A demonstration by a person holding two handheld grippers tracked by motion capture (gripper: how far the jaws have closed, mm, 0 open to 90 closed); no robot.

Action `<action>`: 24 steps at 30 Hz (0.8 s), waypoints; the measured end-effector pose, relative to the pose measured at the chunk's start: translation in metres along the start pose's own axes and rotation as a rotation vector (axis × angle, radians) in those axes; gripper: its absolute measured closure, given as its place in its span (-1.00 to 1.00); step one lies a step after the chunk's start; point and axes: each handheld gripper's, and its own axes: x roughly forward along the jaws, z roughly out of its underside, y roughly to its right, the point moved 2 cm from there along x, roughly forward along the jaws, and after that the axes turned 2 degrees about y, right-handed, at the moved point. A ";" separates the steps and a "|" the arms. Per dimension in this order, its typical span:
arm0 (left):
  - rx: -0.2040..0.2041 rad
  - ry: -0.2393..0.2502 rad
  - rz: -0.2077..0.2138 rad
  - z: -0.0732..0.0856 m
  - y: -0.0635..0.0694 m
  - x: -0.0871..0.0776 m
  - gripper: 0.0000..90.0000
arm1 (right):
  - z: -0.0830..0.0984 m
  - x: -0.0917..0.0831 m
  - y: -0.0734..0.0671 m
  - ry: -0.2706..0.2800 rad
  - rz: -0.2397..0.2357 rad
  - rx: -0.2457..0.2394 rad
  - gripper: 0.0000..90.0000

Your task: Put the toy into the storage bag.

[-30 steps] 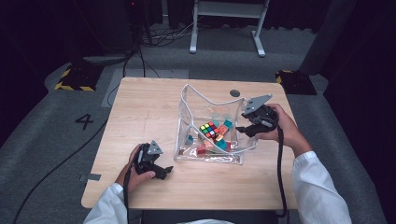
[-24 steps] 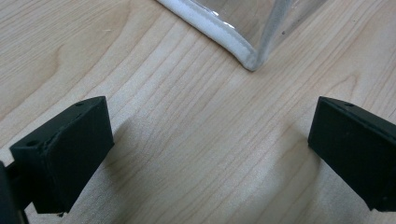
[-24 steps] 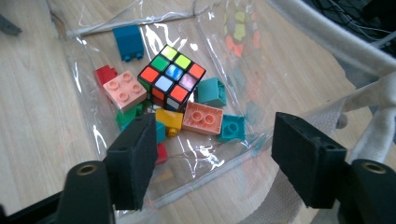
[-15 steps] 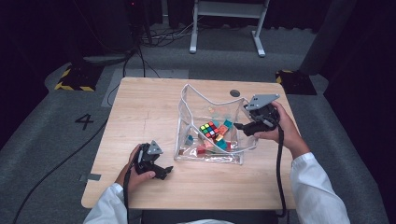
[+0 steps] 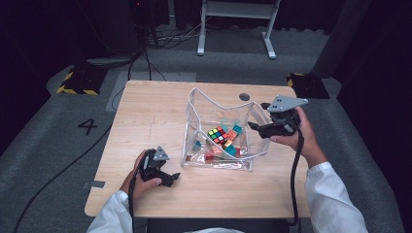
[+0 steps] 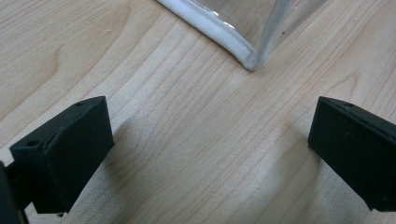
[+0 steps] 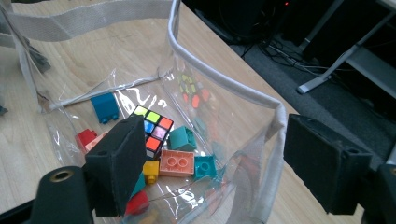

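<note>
A clear plastic bag (image 5: 216, 165) with white trim stands open on the wooden table (image 5: 145, 111). Inside lie a Rubik's cube (image 5: 217, 134) (image 7: 156, 126) and several coloured bricks, among them a salmon one (image 7: 176, 163) and a blue one (image 7: 105, 107). My right gripper (image 5: 257, 115) (image 7: 212, 133) hangs at the bag's right rim (image 7: 275, 116). Its jaws have just been opening; the rim runs between them and the pads do not press on it. My left gripper (image 5: 167, 170) (image 6: 210, 135) rests open on the table by the bag's near left corner (image 6: 243, 51), nothing between its jaws.
A dark round hole (image 5: 244, 97) sits in the table behind the bag. Cables trail from both grippers over the table's near edge. On the grey floor beyond stand a white metal frame (image 5: 233, 19) and a yellow-black striped block (image 5: 75, 82).
My right gripper has drawn a little to the right and up from the bag, and its jaws stand wider. The left gripper has kept still.
</note>
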 end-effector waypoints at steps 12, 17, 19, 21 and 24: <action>0.004 0.000 -0.001 0.000 0.000 0.000 -1.00 | 0.008 -0.021 0.006 0.037 0.058 0.030 -0.56; 0.005 -0.001 -0.001 0.000 0.000 0.000 -1.00 | 0.013 -0.028 0.008 0.039 0.073 0.046 -0.56; 0.004 -0.001 -0.001 0.000 0.000 0.000 -1.00 | 0.014 -0.031 0.009 0.042 0.080 0.050 -0.56; 0.006 0.000 -0.001 0.000 0.000 0.000 -1.00 | 0.016 -0.034 0.009 0.051 0.081 0.057 -0.56; 0.002 0.000 0.002 0.000 0.000 0.000 -1.00 | 0.020 -0.039 0.011 0.046 0.088 0.059 -0.56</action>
